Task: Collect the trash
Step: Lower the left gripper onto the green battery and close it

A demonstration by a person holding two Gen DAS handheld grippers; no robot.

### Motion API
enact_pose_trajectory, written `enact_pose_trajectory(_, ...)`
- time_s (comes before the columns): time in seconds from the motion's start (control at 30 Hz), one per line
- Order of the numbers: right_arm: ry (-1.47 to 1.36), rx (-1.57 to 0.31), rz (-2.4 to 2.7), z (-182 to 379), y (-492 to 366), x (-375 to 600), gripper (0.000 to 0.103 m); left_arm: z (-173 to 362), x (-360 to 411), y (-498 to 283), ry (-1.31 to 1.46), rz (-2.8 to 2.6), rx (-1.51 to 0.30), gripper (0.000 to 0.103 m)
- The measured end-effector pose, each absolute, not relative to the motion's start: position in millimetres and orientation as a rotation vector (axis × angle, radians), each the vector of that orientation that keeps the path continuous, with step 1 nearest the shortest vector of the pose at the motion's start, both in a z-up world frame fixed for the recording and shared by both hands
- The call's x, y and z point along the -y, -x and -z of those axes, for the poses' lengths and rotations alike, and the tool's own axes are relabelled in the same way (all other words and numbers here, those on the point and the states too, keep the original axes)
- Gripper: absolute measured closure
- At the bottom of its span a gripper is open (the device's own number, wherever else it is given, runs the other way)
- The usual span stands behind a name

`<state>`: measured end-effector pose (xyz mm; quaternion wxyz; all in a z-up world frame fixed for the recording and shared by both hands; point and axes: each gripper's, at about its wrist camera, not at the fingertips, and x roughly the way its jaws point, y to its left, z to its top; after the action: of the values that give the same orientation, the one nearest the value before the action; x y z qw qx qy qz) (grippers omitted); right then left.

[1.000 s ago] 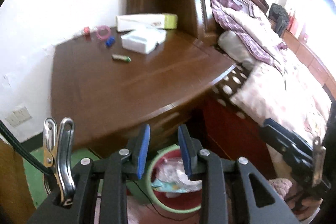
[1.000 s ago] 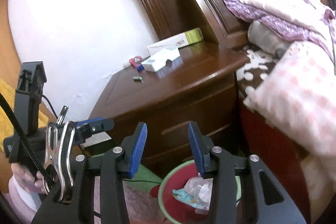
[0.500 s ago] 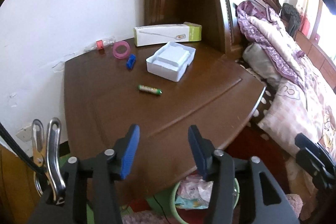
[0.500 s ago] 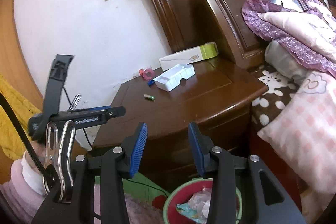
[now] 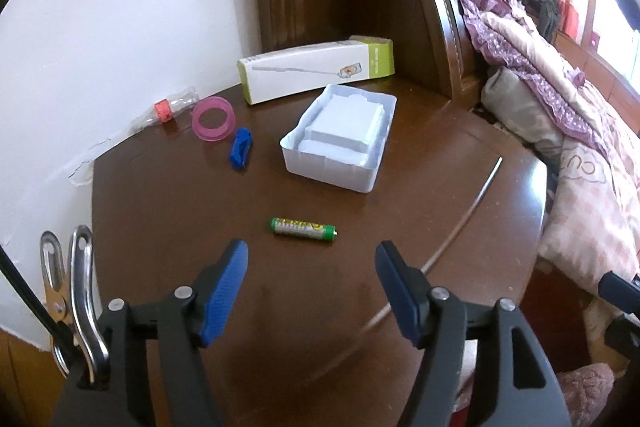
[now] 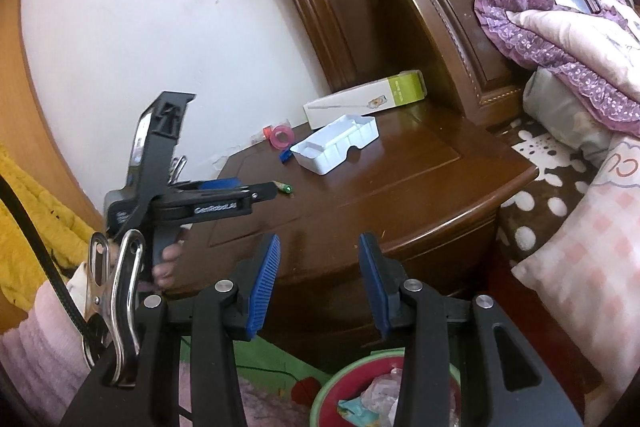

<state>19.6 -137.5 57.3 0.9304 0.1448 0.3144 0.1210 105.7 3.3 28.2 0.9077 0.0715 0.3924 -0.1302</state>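
The left gripper (image 5: 312,259) hovers low over the nightstand (image 5: 460,187), angled down at the wood, its blue ribbed pads spread wide with nothing between them; the jaws have just been opening, which reads as preparation to straddle something small. At 12 o'clock just beyond its tips lies the battery (image 5: 303,228), a slim green-and-yellow cylinder lying flat across the line of the fingers, so a closing pinch would likely meet its ends rather than its sides. It looks like the next piece of trash.

Further out at 12 o'clock sits the white tray (image 5: 340,139), a thin moulded plastic insert, rectangular with soft corners. At 11 o'clock come the blue clip (image 5: 240,149), the translucent pink ring (image 5: 213,123) and a crumpled clear bottle (image 5: 168,109) against the wall. Behind them at 12 o'clock leans a long white-and-green carton (image 5: 316,71) at the foot of the carved, glossy headboard.

The right gripper (image 6: 319,269) hangs back off the front edge of the nightstand, half open and empty. Directly below it at 6 o'clock stands the bin (image 6: 332,383), green-rimmed and red inside, already holding crumpled wrappers, seemingly kept close so that picked-up items need only a short carry.
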Motion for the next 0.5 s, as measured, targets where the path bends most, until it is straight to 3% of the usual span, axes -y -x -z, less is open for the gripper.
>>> enact_pose_trajectory(0.5, -0.342, -0.685, -0.271, -32.3, -37.2, 136.0, 0.061, -11.6, -4.2, -136.9, -0.216, 0.310, -0.869, 0.033)
